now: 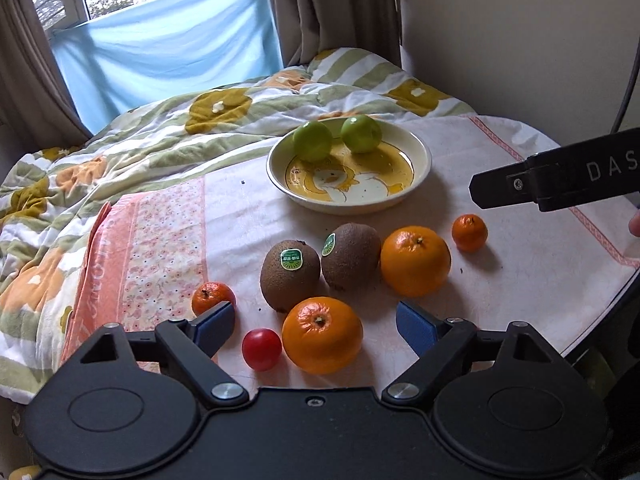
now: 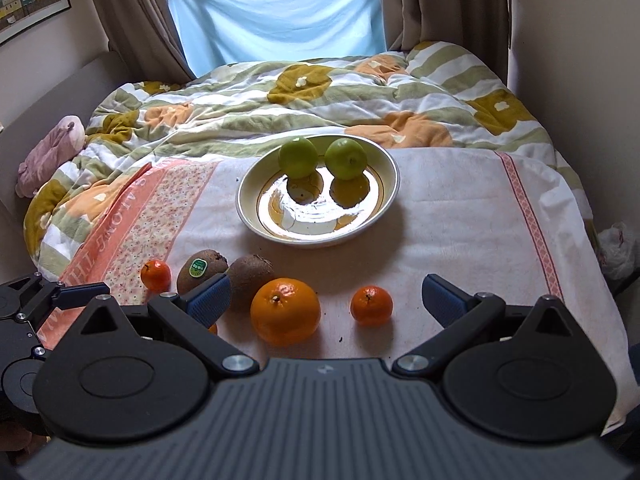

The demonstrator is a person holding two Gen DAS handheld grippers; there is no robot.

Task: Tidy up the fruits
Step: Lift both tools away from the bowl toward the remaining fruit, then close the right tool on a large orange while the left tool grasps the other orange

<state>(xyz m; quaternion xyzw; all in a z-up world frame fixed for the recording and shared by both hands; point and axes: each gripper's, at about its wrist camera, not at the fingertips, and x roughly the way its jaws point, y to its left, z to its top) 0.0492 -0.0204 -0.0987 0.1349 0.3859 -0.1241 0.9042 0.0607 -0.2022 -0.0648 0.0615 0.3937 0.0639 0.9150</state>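
A cream plate (image 1: pixel 424 160) (image 2: pixel 248 220) holds two green apples (image 1: pixel 313 141) (image 2: pixel 346 158). On the cloth in front lie two kiwis (image 1: pixel 290 274) (image 2: pixel 252 280), two oranges (image 1: pixel 415 260) (image 2: pixel 285 310), two mandarins (image 1: pixel 469 232) (image 2: pixel 371 305) and a small red tomato (image 1: pixel 262 343). My left gripper (image 1: pixel 316 326) is open just above the near orange (image 1: pixel 322 334), its blue pads apart from it on either side. My right gripper (image 2: pixel 327 300) is open over the other orange and the right mandarin, touching neither. One black finger (image 1: pixel 552 180) of it reaches in from the right.
The fruit lies on a pink-and-white cloth (image 2: pixel 460 220) spread over a table whose edge curves at the right (image 1: pixel 600 320). A rumpled flowered quilt (image 2: pixel 280 92) covers the bed behind. A pink plush toy (image 2: pixel 52 152) lies far left. Curtains and a window stand beyond.
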